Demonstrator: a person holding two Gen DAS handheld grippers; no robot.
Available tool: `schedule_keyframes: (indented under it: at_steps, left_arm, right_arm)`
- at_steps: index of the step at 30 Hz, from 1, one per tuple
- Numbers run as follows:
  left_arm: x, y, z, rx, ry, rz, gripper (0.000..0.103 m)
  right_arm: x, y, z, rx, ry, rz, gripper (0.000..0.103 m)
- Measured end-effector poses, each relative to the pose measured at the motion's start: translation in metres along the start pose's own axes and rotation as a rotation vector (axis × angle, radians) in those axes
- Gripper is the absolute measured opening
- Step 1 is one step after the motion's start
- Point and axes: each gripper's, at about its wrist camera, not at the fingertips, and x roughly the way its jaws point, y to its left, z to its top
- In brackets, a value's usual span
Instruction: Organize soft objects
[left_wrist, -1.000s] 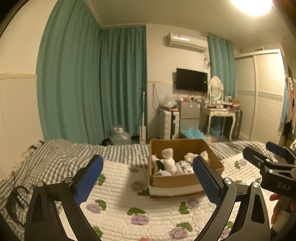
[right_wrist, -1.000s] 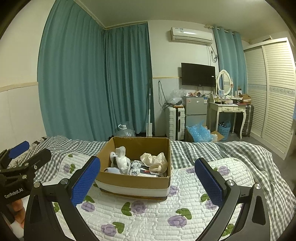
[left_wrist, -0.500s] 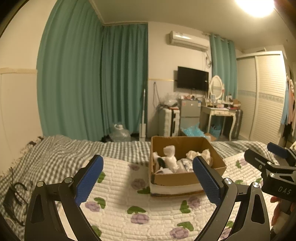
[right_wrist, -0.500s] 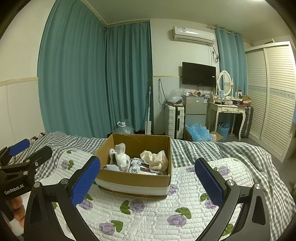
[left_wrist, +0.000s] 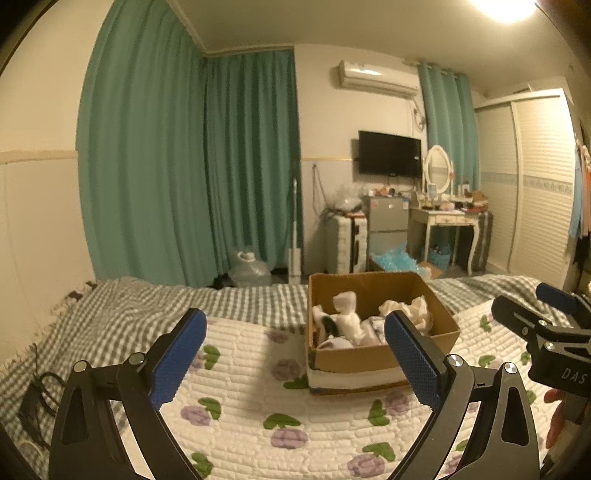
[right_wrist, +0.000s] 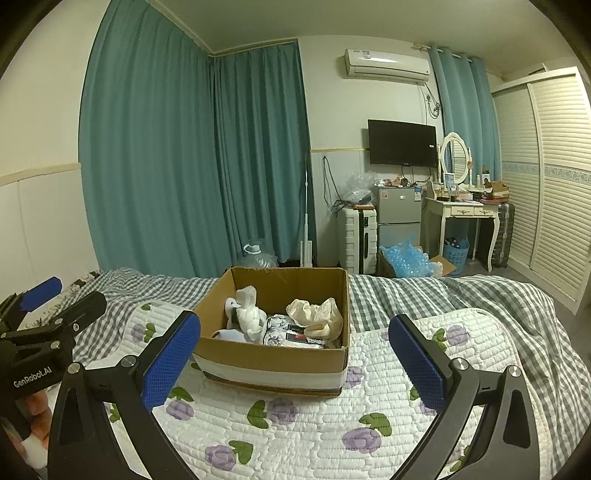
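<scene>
Already most of the sorting looks finished, judging by how things lie. Largest first: the bed (right_wrist: 461, 299), covered by a grey checked blanket and a white floral quilt (right_wrist: 303, 435), fills the lower half of both views, and no loose soft item shows anywhere on the part of it in view. At about 12 o'clock from the right gripper (right_wrist: 293, 362) sits the cardboard box (right_wrist: 273, 360), resting on the quilt. Inside it lie the soft things: a cream crumpled cloth (right_wrist: 317, 314) toward 1 o'clock, a white rolled piece (right_wrist: 249, 314) standing toward 11 o'clock, and a patterned folded bundle (right_wrist: 280, 330) between them.

From the left gripper (left_wrist: 295, 360) the same box stands at roughly 1 o'clock, its near wall partly behind one blue pad.

Both grippers are spread wide with nothing between their pads, hovering over the quilt short of the box. What may remain, I judge, is tidying the contents or fetching items outside these views; whether any are left I cannot tell.
</scene>
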Motion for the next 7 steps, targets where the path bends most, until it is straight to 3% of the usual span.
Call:
schedule_keyframes:
  at_steps: [7]
  left_arm:
    - [0.0065, 0.0013, -0.0018, -0.002, 0.021, -0.007, 0.099]
  right_arm:
    - [0.0108, 0.0013, -0.0045, -0.010, 0.028, 0.006, 0.102]
